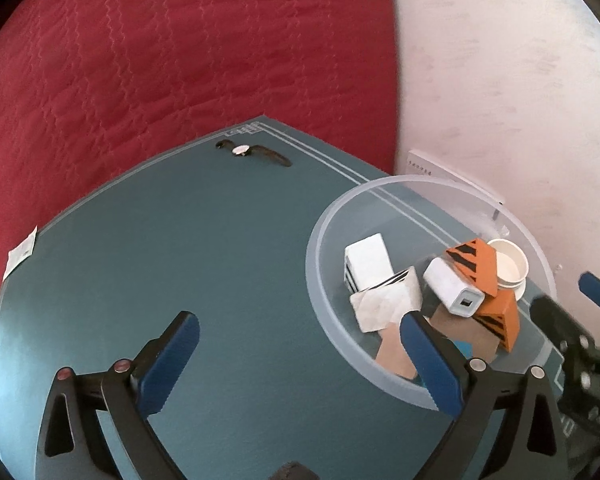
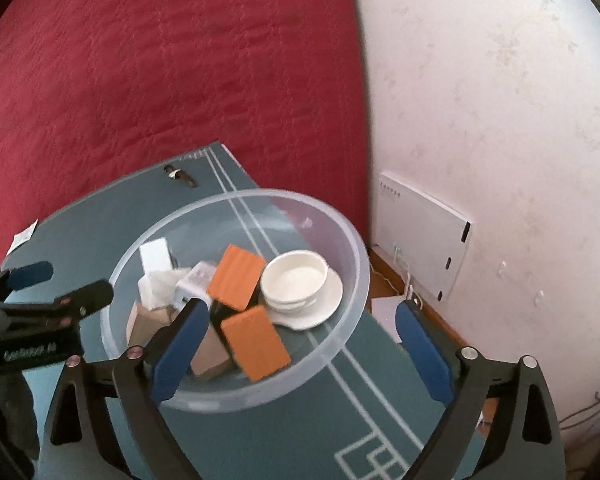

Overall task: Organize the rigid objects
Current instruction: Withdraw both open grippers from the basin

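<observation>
Both grippers spread wide, nothing between the fingers. Left gripper (image 1: pixel 300 364) faces bare mat; watch (image 1: pixel 252 151) lies well ahead of it, seemingly the last loose item. Right gripper (image 2: pixel 300 344) hangs over the bowl (image 2: pixel 352 236), boxes and cup already gathered inside.

Mat (image 1: pixel 220 260): teal, smooth, matt, with thin pale printed lines near its far and right edges.

Bowl (image 2: pixel 352 240): translucent plastic, frosted, smooth rim.

Cup (image 2: pixel 294 276) and saucer (image 2: pixel 328 304): white, glossy, ceramic by their look.

Orange boxes (image 2: pixel 236 276): matt card; black stripes show in the left wrist view.

White adapter (image 1: pixel 452 286): smooth plastic, slight sheen.

White box (image 1: pixel 370 260): matt card.

Brown pieces (image 2: pixel 210 354): plain cardboard, dull.

Watch (image 1: pixel 242 150), near the mat's far corner: dark strap, material unclear.

Cover (image 1: pixel 140 60): red quilted cloth, stitched, matt.

Wall (image 2: pixel 500 100): rough pale plaster, mottled.

Left gripper (image 1: pixel 300 364): blue pads, serrated edges, on black matt plastic arms with metal pins.
</observation>
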{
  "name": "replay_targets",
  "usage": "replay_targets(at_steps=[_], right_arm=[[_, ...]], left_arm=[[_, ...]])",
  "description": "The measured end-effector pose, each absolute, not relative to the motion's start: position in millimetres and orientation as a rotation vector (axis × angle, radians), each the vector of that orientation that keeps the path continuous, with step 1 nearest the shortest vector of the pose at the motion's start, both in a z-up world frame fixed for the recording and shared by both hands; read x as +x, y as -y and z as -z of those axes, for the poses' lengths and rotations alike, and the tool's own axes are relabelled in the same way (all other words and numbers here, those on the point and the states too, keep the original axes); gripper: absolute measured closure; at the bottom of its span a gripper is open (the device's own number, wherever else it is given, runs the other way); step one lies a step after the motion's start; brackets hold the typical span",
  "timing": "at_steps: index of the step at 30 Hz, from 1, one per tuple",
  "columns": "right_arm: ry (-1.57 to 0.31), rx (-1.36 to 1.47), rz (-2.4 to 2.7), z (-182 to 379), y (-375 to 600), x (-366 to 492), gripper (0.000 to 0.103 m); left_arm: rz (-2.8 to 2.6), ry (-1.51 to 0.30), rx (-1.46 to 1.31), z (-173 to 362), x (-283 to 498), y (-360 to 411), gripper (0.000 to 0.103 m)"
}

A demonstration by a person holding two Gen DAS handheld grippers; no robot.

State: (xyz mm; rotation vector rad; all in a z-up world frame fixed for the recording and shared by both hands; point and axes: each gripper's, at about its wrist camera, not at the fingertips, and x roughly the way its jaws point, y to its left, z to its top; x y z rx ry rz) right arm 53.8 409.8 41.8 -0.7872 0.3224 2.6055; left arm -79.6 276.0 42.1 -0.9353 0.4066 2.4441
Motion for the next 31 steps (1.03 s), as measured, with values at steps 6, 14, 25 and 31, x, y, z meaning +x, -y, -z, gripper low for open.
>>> replay_targets(at_steps=[6,14,25,31], right_arm=[[-0.242,-0.852,-2.627,-37,-390,62,0.004],[-0.154,-0.898,-2.638,-32,-374,66,0.004],[-0.155,-0.900,-2.640,-31,-374,66,0.003],[-0.147,-0.905,-2.644,-30,-370,63,0.003]], left_arm=[[-2.439,-0.412,-0.971,-39,-81,-271,0.001],[-2.440,-0.434,-0.999,-37,-75,-268,0.001],[-2.455,-0.452,-0.978,-35,-70,-268,0.001],[-2.454,-0.450,-0.988,-36,-71,-265,0.001]])
